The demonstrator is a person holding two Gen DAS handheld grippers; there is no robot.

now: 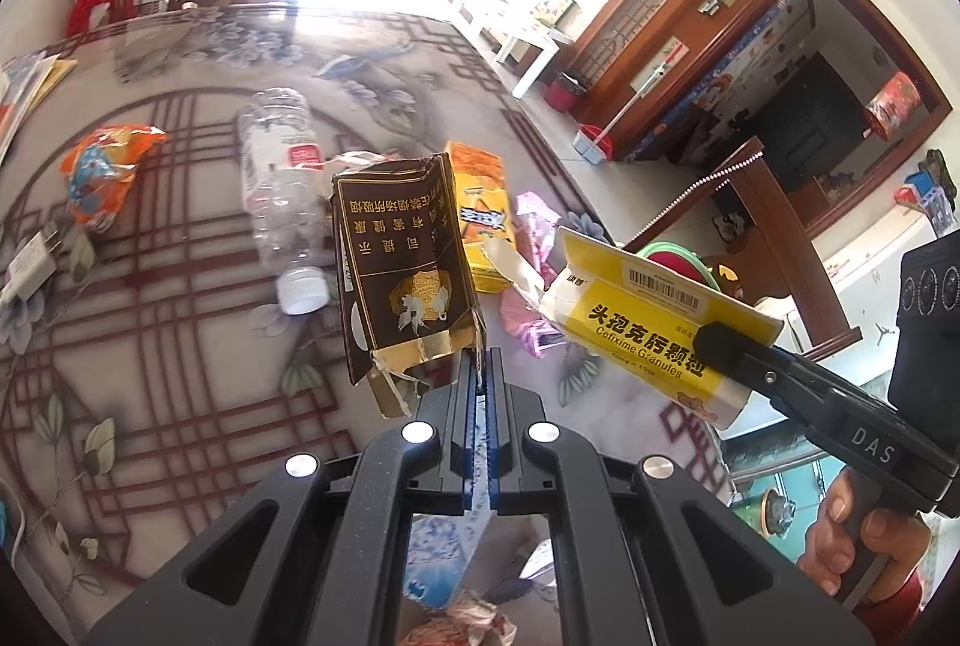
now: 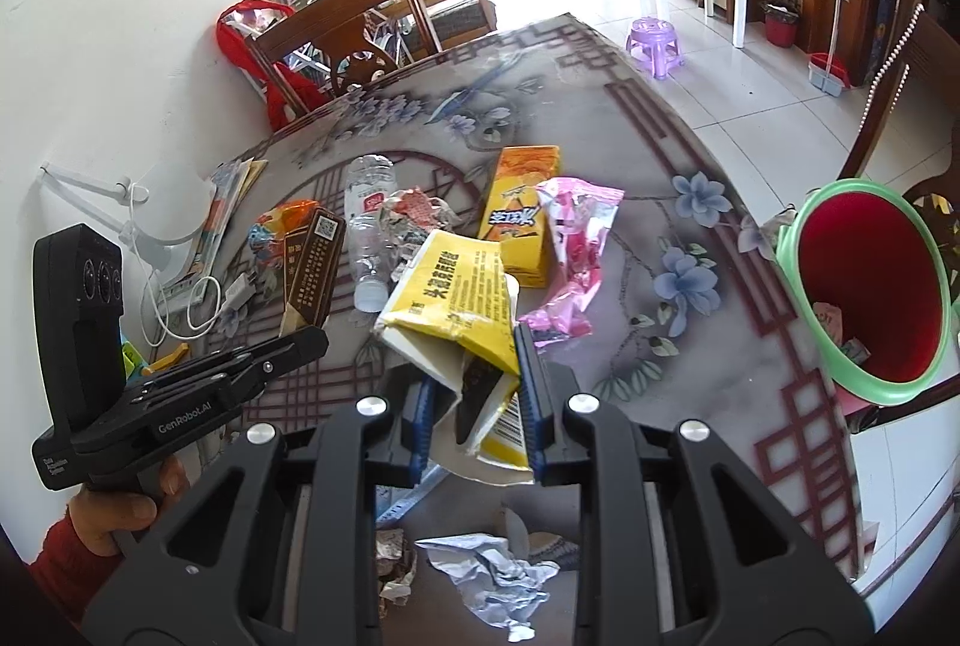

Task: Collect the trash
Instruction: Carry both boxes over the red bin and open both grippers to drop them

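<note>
Two pieces of trash are up off the bench (image 2: 690, 118) at once. Our left hand-held gripper (image 1: 480, 364) has its jaws pressed almost together on the torn bottom edge of a dark brown cigarette pack (image 1: 402, 274), which stands upright above the patterned bench top. Our right hand-held gripper (image 2: 474, 382) is clamped on a crushed yellow medicine box (image 2: 456, 298), its jaws held partway apart by the box between them; in the left wrist view the same box (image 1: 648, 328) hangs to the right of the cigarette pack, close but apart.

Lying on the bench beyond them we see a clear plastic bottle (image 1: 279, 184) on its side, an orange drink carton (image 2: 525, 214), a pink wrapper (image 2: 570, 250) just beside the carton, and an orange snack wrapper (image 1: 102, 172) further left. Crumpled paper (image 2: 498, 574) lies near the bench's front edge, below the right gripper. A green-rimmed red bin (image 2: 870, 286) sits off the bench's right side, mouth tilted toward us, with a few scraps inside.
</note>
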